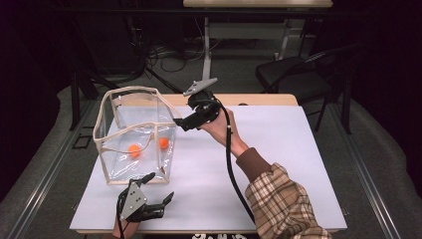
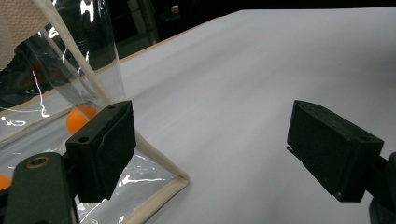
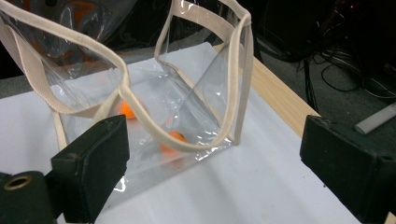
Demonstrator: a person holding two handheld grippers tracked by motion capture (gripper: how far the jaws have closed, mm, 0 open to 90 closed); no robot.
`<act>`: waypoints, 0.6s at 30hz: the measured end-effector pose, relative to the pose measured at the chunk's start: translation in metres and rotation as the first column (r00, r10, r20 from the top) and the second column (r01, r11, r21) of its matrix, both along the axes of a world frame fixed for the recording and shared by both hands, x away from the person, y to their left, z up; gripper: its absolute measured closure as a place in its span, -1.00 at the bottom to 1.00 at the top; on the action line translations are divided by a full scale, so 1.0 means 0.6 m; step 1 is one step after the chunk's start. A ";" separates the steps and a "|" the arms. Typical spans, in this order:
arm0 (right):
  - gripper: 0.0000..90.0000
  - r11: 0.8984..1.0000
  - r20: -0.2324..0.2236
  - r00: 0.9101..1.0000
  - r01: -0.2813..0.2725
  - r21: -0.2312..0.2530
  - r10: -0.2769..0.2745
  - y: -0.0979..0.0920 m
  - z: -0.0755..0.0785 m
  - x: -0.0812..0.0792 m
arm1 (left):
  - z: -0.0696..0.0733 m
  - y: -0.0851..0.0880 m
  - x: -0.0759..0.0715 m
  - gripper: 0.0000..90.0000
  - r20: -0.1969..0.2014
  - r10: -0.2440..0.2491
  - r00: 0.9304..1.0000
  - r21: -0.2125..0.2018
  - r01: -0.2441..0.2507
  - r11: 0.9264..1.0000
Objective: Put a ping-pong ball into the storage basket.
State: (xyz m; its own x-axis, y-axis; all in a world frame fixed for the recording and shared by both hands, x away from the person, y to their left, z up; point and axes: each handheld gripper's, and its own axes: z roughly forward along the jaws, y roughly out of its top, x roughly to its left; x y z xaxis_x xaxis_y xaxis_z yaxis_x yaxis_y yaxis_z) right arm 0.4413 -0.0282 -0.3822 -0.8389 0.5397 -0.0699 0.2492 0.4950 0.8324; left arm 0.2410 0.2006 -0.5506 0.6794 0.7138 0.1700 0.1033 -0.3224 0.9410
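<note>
Clear bag (image 1: 133,134) upright at left of white table cover (image 1: 278,164), mouth up, so drops land inside; two orange balls (image 1: 135,150) on its floor. Right gripper (image 1: 180,124) beside rim, jaws apart, empty. Left gripper (image 1: 158,189) wide open near bag's front corner, touching nothing, likely ready to steady.

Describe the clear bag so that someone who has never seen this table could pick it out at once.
Start at the white table top and look to its left half. There the clear bag stands upright with its mouth open, between the right hand-held gripper and the left hand-held gripper. It is the one see-through thing, edged in cream trim, with two orange balls lying on its bottom.
</note>
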 end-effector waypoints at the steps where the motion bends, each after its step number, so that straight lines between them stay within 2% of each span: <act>1: -0.84 1.000 0.006 1.000 0.000 -0.005 0.000 -0.004 -0.001 -0.001 | 0.000 0.000 0.000 -0.66 0.001 -0.001 1.000 -0.001 0.001 1.000; 8: -0.89 1.000 0.001 1.000 0.015 -0.019 -0.015 -0.036 -0.010 -0.012 | 0.000 0.000 0.000 -0.66 0.001 -0.003 1.000 0.004 0.003 1.000; 10: -0.97 1.000 -0.003 1.000 0.013 -0.023 -0.013 -0.044 -0.012 -0.015 | 0.001 -0.001 0.000 -0.66 0.001 -0.004 1.000 0.006 0.004 1.000; 18: -0.99 0.999 0.004 0.999 0.031 -0.024 -0.031 -0.078 -0.022 -0.028 | 0.000 0.000 -0.001 -0.66 0.003 0.000 1.000 0.005 0.000 1.000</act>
